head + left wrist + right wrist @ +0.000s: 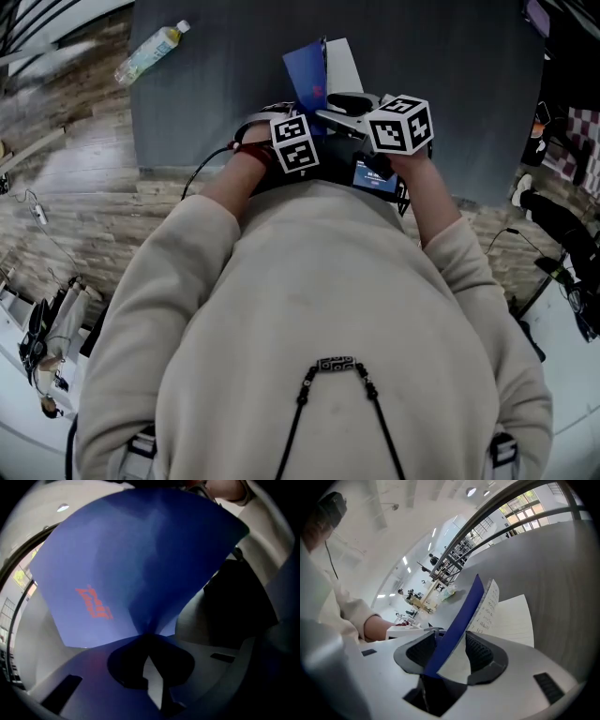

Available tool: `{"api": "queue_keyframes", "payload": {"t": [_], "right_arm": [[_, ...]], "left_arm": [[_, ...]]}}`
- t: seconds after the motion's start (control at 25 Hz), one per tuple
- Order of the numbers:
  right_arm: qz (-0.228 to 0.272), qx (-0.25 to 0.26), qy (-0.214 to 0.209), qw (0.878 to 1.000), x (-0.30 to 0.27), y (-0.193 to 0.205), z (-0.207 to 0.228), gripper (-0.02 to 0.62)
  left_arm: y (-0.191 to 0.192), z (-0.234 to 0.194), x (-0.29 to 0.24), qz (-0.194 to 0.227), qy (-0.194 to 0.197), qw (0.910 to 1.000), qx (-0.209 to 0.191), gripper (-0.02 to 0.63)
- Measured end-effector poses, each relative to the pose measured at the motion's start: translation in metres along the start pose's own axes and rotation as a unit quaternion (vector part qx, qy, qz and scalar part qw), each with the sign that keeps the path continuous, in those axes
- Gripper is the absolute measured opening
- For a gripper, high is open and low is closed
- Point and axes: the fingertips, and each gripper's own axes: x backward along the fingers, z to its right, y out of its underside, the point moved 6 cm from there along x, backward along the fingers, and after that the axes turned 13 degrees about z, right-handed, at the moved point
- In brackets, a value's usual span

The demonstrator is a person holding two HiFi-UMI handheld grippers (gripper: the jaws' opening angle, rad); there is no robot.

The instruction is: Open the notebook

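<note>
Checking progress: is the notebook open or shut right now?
Partly open: the blue cover stands lifted off the white pages, pinched by the left gripper.

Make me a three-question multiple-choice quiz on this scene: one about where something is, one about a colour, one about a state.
1. Where does the plastic bottle lie?
A) on the dark grey table, apart from the notebook
B) on top of the notebook
C) on the wooden floor

2. What colour is the notebook's cover?
A) green
B) blue
C) black

3. What state is the notebook in?
A) shut flat
B) cover lifted, pages showing
C) torn in two

Answers:
1 A: in the head view the bottle lies near the table's edge, well to the left of the notebook.
2 B: the left gripper view shows a blue cover with red print.
3 B: the left gripper pinches the raised cover, and white pages show beside it in the right gripper view.
</note>
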Motion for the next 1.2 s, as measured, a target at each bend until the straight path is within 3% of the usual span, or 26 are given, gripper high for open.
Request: {"api": "queue_keyframes", "payload": {"t": [0.12, 0.4, 0.64, 0.92, 1.2], "right_arm": [[0.012, -0.006, -0.019, 1.0, -0.003, -0.005, -0.01, 0.213], [0.024, -0.018, -0.07, 0.997, -0.013, -0.018, -0.036, 0.213], [0.025, -0.026, -0.111, 0.993, -0.026, -0.023, -0.056, 0.213], [-0.011, -0.016, -0.147, 0.989, -0.052, -0.016, -0.076, 0.213], [-0.088, 0.001, -0.178, 0.98, -0.097, -0.01, -0.081, 0.212]], "left_arm": [[-0.001, -0.002, 0.004, -0.005, -0.025, 0.9993, -0.026, 0.002], [-0.007, -0.015, 0.038, 0.031, -0.079, 0.995, -0.051, 0.002], [-0.005, -0.015, 0.068, 0.077, -0.115, 0.9892, -0.048, 0.002], [0.014, -0.016, 0.093, 0.107, -0.145, 0.9835, -0.009, 0.002], [0.076, -0.014, 0.107, 0.125, -0.176, 0.971, 0.103, 0.002]]}}
